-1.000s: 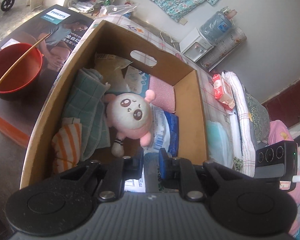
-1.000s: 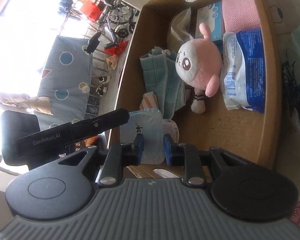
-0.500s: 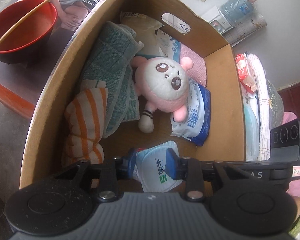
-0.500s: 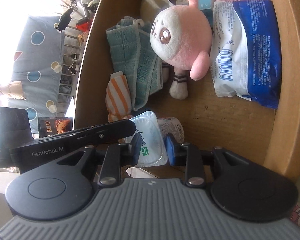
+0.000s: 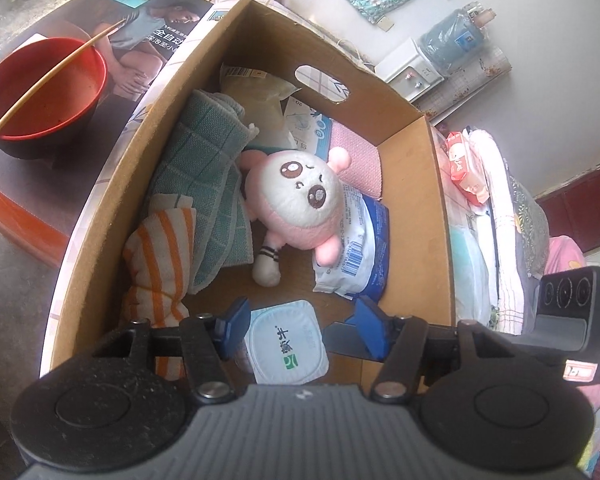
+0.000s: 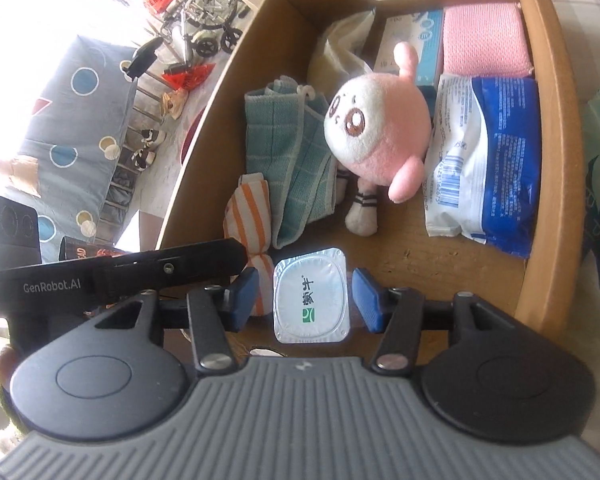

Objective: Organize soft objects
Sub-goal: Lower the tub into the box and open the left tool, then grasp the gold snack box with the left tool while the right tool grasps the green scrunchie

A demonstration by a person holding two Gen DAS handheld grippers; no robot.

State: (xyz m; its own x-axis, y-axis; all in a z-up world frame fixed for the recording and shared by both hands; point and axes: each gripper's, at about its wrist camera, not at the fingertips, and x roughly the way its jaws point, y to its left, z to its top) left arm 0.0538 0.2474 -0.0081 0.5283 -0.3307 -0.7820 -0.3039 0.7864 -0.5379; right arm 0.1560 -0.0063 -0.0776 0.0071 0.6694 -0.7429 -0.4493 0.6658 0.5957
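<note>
A cardboard box [image 5: 436,184] [image 6: 548,184] holds a pink and white plush toy [image 5: 296,208] [image 6: 376,132], a green checked towel [image 5: 204,176] [image 6: 292,160], an orange striped cloth [image 5: 160,264] [image 6: 248,212], a blue and white wipes pack [image 5: 360,248] [image 6: 488,164], a pink cloth [image 5: 360,160] [image 6: 484,40] and a white yogurt cup [image 5: 286,342] [image 6: 310,294] at the near end. My left gripper [image 5: 300,324] and my right gripper [image 6: 306,294] are both open, each with its blue pads either side of the cup, which rests in the box.
A red bowl [image 5: 40,92] with a stick across it stands on a printed carton [image 5: 140,12] left of the box. Folded bedding and a red wipes pack [image 5: 466,164] lie to the right. A water dispenser [image 5: 448,52] stands at the back.
Both grippers have opened and let go of the yogurt cup, which now rests at the near end of the box. The left gripper has pulled back slightly.
</note>
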